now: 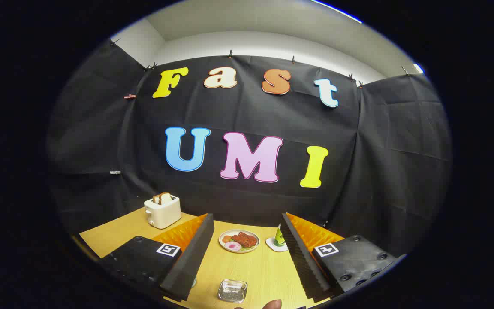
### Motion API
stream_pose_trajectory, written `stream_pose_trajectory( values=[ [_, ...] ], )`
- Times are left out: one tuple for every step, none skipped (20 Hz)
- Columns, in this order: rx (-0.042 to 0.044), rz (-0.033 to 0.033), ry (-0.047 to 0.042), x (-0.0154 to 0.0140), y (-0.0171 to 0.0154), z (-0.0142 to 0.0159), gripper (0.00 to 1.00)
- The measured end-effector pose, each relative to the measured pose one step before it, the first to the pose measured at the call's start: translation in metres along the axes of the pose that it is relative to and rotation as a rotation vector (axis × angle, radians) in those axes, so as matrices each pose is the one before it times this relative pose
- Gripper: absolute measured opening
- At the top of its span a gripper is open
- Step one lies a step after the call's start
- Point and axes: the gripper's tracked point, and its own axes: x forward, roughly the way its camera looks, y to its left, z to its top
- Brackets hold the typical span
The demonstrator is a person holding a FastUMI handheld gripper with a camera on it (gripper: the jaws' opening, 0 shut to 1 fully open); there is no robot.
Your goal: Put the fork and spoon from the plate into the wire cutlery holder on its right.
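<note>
The plate (239, 240) sits toward the far edge of the tabletop (264, 270), beyond the fingertips and roughly on the line between them. It carries what looks like food: a reddish-brown piece, a pink slice and something pale. I cannot pick out a fork or a spoon on it at this size, and I cannot tell where the wire cutlery holder is. Just to the plate's right a green bottle-like item (278, 237) stands on a white coaster (274, 245), partly hidden by the right finger.

The hand-held gripper (247, 266) is spread wide and holds nothing, its fingers hovering above the near part of the tabletop, well short of the plate. Between them, close to the near edge, lies a small clear glass dish (232, 290), and a fingertip of a person (271, 304) pokes in at that same edge.

The main risk, as I judge it, is reaching without the cutlery located: the fingers could close on food or nudge the plate. A low approach could clip the glass dish, and a swing to the right could topple the green item off its coaster. A white toaster (162, 210) holding bread stands near the far left corner, well clear of the path.
</note>
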Motion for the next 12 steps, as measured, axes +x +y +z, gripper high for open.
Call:
stream_pose_trajectory(
  values=[
    [0.00255,0.00640,-0.00329,0.00119,0.00238,-0.00036,0.97],
    [-0.00006,0.00882,-0.00074,0.00131,0.00231,-0.00041,0.97],
    [-0.00232,0.00710,-0.00045,0.00184,0.00210,-0.00057,0.97],
    [-0.00151,0.01037,-0.00072,0.00236,0.00212,-0.00056,0.97],
    [-0.00338,0.01135,0.00000,0.00423,0.00374,0.00025,0.97],
    [-0.00148,0.00596,-0.00164,0.00210,0.00192,0.00074,0.97],
    [-0.00212,0.01155,0.00003,0.00393,0.00341,0.00030,0.97],
    [-0.00155,0.01012,0.00120,0.00274,0.00420,0.00013,0.97],
    [0.00047,0.01401,0.00225,0.00243,0.00415,-0.00036,0.97],
    [-0.00214,0.01470,0.00248,0.00191,0.00472,0.00012,0.97],
    [-0.00662,0.01068,0.00373,0.00191,0.00422,-0.00077,0.97],
    [-0.00516,0.00856,0.00340,0.00104,0.00289,-0.00076,0.97]
  ],
)
